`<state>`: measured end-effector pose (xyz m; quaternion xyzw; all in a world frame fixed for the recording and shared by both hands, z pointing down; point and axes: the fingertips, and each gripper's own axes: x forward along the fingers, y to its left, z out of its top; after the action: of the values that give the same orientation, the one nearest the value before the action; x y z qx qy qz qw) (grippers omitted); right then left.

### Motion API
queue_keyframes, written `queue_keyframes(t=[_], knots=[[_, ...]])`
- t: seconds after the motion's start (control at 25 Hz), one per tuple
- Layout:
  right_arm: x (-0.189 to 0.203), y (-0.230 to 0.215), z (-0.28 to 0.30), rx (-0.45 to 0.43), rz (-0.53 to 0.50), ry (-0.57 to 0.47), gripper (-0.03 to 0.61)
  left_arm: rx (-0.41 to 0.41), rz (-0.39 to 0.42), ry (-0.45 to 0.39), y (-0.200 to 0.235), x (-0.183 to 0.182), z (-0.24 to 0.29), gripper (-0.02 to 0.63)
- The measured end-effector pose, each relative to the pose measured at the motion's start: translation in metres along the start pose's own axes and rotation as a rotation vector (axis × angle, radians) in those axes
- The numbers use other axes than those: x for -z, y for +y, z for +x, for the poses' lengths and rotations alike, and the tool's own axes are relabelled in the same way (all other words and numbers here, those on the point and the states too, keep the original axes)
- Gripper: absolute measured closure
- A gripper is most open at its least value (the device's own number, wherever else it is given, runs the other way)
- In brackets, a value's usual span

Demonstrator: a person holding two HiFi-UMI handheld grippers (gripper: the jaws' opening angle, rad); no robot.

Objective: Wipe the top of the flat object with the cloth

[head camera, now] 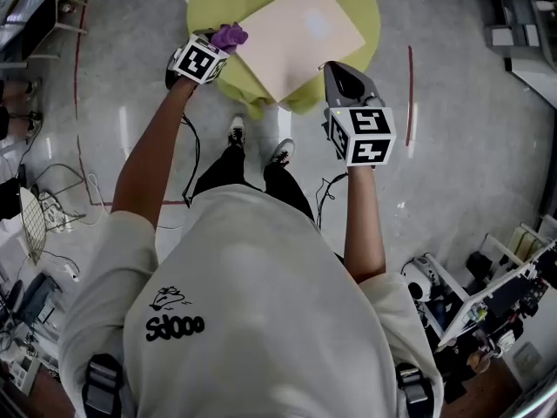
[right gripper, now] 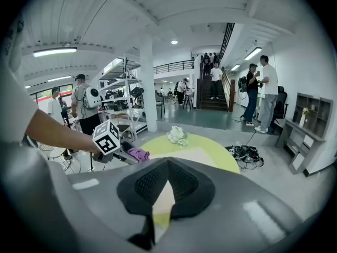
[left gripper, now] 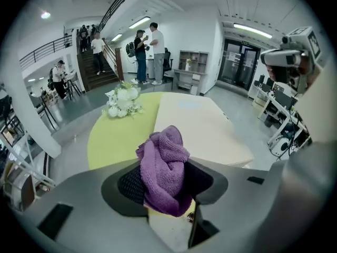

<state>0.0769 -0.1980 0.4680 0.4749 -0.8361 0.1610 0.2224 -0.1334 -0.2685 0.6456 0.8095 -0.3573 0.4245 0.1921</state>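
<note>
Two tools: left tool [head camera: 220, 45] clamps one purple cloth [head camera: 231, 35]; right tool [head camera: 338, 72] closed, empty; one beige board [head camera: 300, 37].

We see bright, even indoor light from ceiling strip lights [right gripper: 55, 50] at ten o'clock. Both gripper views bend strongly toward black round edges. The pale board [head camera: 300, 33] carries a soft sheen; shadows are faint.

Nubby purple terry cloth [left gripper: 160, 167], smooth matt beige board [head camera: 300, 37], glossy grey floor [head camera: 452, 172]
</note>
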Motion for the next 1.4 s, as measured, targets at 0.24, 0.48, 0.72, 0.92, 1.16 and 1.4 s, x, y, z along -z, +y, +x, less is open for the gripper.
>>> queue_keyframes(t=[0.24, 0.48, 0.72, 0.92, 1.16, 1.4], knots=[[0.014, -0.010, -0.015, 0.017, 0.008, 0.007, 0.569, 0.050, 0.064, 0.030, -0.050, 0.010, 0.004, 0.419], [0.042, -0.027, -0.044, 0.063, 0.054, 0.022, 0.569, 0.151, 0.121, 0.084, -0.116, 0.013, 0.002, 0.419], [0.071, -0.033, -0.060, 0.096, 0.100, 0.039, 0.569, 0.294, 0.151, 0.114, -0.173, 0.012, 0.002, 0.419], [0.075, -0.038, -0.067, 0.123, 0.116, 0.031, 0.569, 0.379, 0.186, 0.122, -0.207, 0.009, 0.005, 0.419], [0.058, -0.055, -0.076, 0.163, 0.109, -0.003, 0.569, 0.525, 0.198, 0.086, -0.235, -0.012, -0.004, 0.419], [0.027, -0.074, -0.081, 0.194, 0.088, -0.058, 0.569, 0.475, 0.176, -0.097, -0.210, -0.075, -0.024, 0.419]])
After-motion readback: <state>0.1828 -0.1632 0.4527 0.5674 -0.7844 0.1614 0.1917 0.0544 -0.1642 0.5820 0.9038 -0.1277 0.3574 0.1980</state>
